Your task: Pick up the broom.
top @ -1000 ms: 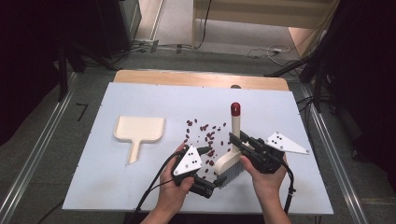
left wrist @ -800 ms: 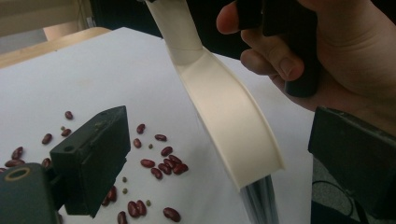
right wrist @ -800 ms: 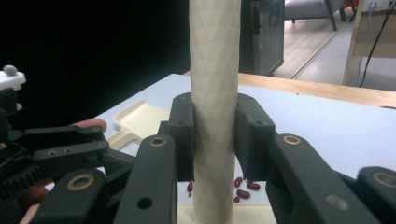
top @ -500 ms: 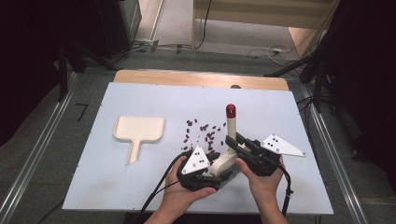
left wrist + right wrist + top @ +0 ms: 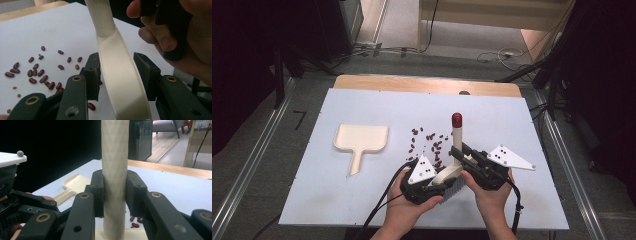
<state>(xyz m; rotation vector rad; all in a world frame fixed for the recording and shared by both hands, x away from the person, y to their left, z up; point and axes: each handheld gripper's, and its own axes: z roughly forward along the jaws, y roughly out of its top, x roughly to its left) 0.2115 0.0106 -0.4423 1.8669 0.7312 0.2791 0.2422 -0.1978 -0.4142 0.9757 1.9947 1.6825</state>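
A cream brush (image 5: 455,150) with a red-tipped upright handle stands at the near middle of the counter (image 5: 362,210), its handle rising straight up and its curved base sweeping down toward the person. The right gripper (image 5: 461,153) has its jaws closed on the textured handle; in the right gripper view both black pads press against the cream shaft (image 5: 114,170) from either side. The left gripper (image 5: 443,181) sits just beside it, lower down, with its jaws either side of the brush's broad curved base. In the left gripper view the left pad touches the cream band (image 5: 120,75), while a narrow gap shows at the right pad, so the jaws stand partly open around it without a firm clamp. The person's right hand (image 5: 175,35) wraps its gripper close behind.

Dark red beans (image 5: 428,142) lie scattered on the white surface just beyond and to the left of the brush. Farther left, well apart from the beans, a cream dustpan (image 5: 360,142) rests flat with its handle pointing toward the person.
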